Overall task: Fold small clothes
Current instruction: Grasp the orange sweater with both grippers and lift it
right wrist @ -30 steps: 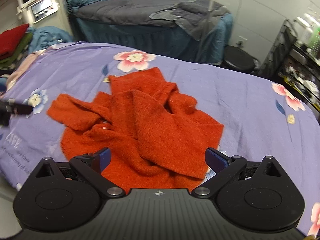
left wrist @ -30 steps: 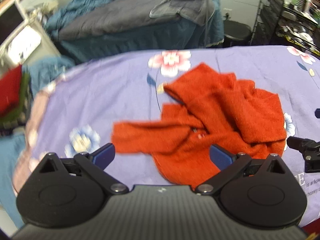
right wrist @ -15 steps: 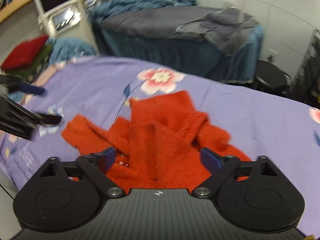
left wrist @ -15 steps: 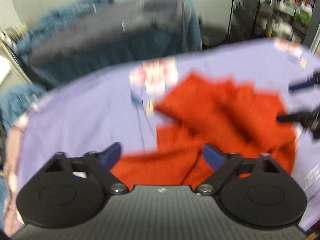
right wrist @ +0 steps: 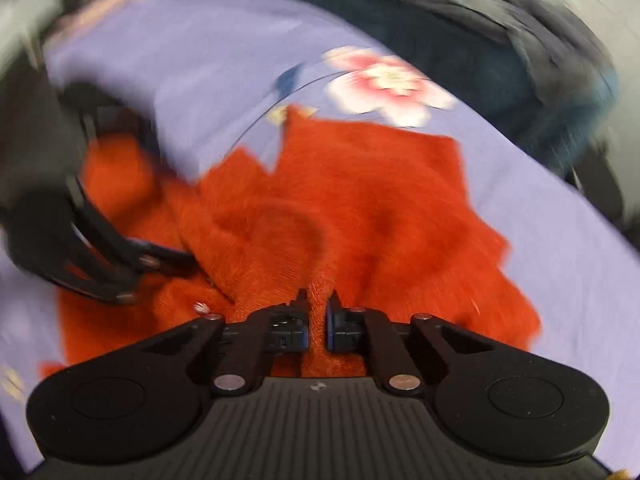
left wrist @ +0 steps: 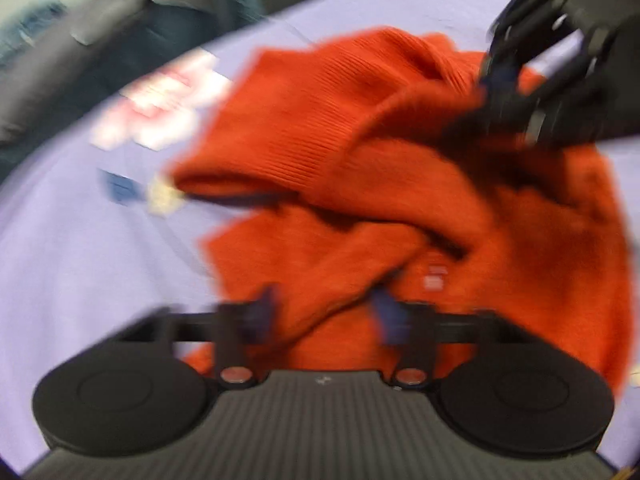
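A crumpled orange-red knit sweater lies on the purple flowered sheet; it also shows in the right wrist view. My right gripper is shut on a fold of the sweater at its near edge; it shows in the left wrist view at the sweater's upper right. My left gripper is half closed, its blurred fingers on either side of a sweater sleeve. It shows at the left in the right wrist view. Both views are motion-blurred.
The sheet covers a bed with a pink flower print. Behind stands another bed with grey and blue bedding. Bare sheet lies left of the sweater in the left wrist view.
Both grippers dropped down onto the sweater. The right gripper went from wide open to shut on a fold. The left gripper's fingers narrowed around a sleeve.
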Demonstrator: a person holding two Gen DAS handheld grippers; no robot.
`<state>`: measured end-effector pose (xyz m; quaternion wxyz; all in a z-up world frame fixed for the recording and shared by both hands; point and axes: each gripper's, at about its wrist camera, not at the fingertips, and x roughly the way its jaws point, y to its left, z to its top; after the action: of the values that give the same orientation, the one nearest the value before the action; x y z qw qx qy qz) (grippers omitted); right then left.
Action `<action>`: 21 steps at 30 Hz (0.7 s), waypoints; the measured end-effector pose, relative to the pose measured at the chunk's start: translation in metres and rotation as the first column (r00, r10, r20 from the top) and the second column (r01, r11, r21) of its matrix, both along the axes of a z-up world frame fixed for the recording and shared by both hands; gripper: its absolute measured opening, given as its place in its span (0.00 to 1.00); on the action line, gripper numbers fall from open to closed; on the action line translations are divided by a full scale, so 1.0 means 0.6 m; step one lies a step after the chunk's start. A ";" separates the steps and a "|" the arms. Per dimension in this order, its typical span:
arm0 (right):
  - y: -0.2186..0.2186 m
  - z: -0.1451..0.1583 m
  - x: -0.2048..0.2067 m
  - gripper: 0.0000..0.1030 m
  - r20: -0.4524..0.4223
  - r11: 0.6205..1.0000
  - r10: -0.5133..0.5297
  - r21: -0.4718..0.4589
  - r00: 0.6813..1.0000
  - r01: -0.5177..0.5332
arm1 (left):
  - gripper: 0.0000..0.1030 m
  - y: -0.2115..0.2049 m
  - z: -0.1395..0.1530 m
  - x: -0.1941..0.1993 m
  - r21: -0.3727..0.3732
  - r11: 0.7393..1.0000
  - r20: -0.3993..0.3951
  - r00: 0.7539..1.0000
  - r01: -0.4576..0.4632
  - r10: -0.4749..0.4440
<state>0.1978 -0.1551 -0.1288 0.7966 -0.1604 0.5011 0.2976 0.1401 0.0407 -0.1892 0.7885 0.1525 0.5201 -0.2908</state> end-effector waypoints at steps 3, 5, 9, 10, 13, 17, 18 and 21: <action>-0.092 0.079 -0.013 0.09 0.033 0.982 -0.166 0.101 0.986 0.162 | 0.14 0.031 0.007 0.006 -0.113 0.988 -0.038 0.994 -0.107 0.103; -0.160 0.131 -0.028 0.09 0.096 0.960 -0.269 0.107 0.958 0.259 | 0.07 0.068 0.030 0.006 -0.171 0.967 -0.025 0.982 -0.191 0.190; -0.289 0.210 -0.059 0.09 0.209 0.898 -0.440 0.115 0.873 0.425 | 0.07 0.158 0.091 0.000 -0.201 0.904 0.069 0.915 -0.377 0.397; -0.316 0.221 -0.069 0.09 0.244 0.881 -0.473 0.109 0.847 0.460 | 0.07 0.180 0.105 -0.001 -0.200 0.886 0.092 0.892 -0.419 0.442; -0.387 0.227 -0.080 0.09 0.268 0.807 -0.586 0.103 0.765 0.582 | 0.07 0.247 0.131 0.002 -0.180 0.821 0.133 0.814 -0.542 0.566; -0.442 0.175 -0.077 0.10 0.222 0.703 -0.703 0.075 0.675 0.707 | 0.08 0.306 0.127 0.016 -0.147 0.742 0.138 0.729 -0.654 0.671; -0.445 0.165 -0.078 0.10 0.228 0.695 -0.710 0.078 0.666 0.715 | 0.08 0.310 0.126 0.020 -0.122 0.730 0.157 0.714 -0.672 0.683; -0.450 0.166 -0.089 0.10 0.196 0.654 -0.755 0.153 0.626 0.741 | 0.08 0.335 0.144 0.031 -0.130 0.690 0.160 0.671 -0.712 0.724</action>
<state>0.1445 -0.4248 -0.0290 0.9072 0.0500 0.4123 -0.0673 0.1589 0.2417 -0.1030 0.8909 -0.0582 0.4482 0.0447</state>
